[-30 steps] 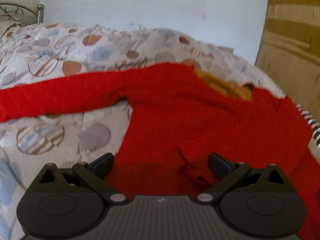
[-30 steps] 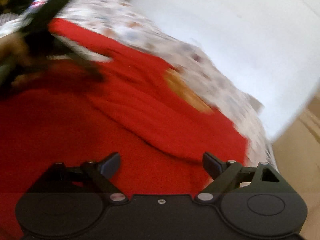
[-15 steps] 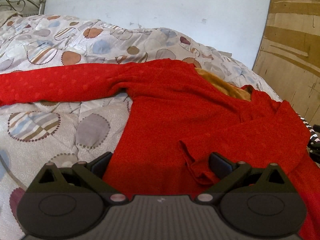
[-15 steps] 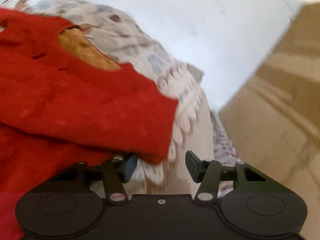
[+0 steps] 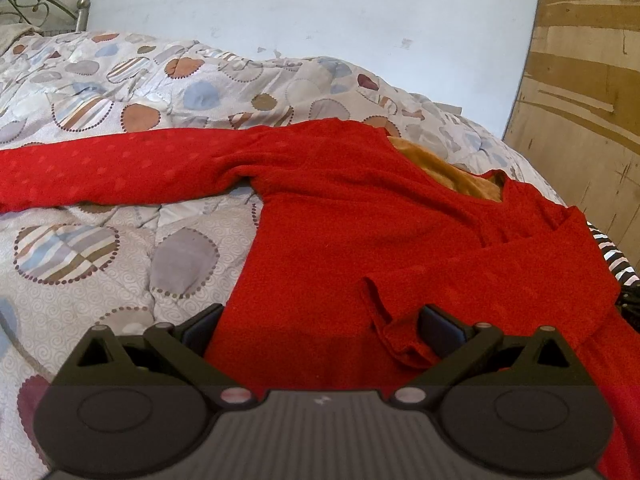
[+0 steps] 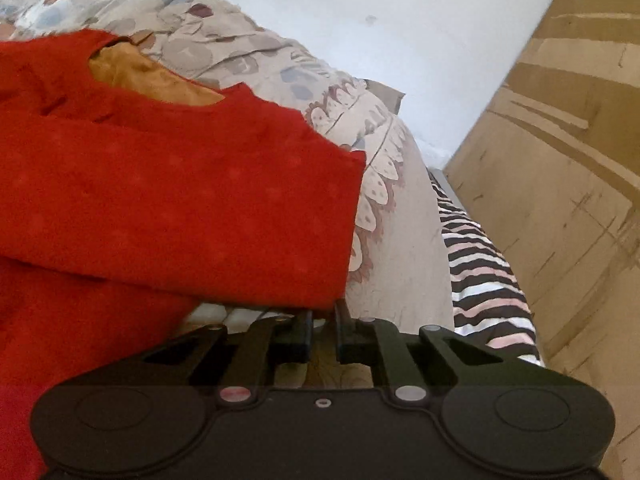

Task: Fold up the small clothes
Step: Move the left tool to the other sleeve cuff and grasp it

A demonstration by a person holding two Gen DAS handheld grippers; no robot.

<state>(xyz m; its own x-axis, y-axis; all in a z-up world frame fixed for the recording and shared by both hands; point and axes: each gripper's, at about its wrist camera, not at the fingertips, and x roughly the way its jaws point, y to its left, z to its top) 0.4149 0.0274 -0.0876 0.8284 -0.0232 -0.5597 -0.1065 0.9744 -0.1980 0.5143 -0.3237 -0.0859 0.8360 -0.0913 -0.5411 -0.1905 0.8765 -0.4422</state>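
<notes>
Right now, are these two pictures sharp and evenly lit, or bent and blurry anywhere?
Left wrist view: sharp, soft daylight, fisheye bending the wooden panel; a shadow on the red sweater near the left gripper. Right wrist view: tilted, the sweater's cuff slightly soft.

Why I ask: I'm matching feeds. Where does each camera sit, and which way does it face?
Left wrist: on the left gripper, looking down across the sweater on the quilt; its open fingers show.
Right wrist: on the right gripper, facing the sleeve cuff at bed's edge; its jaws have just been closing onto it.
Shared: sweater, quilt, wall.
</notes>
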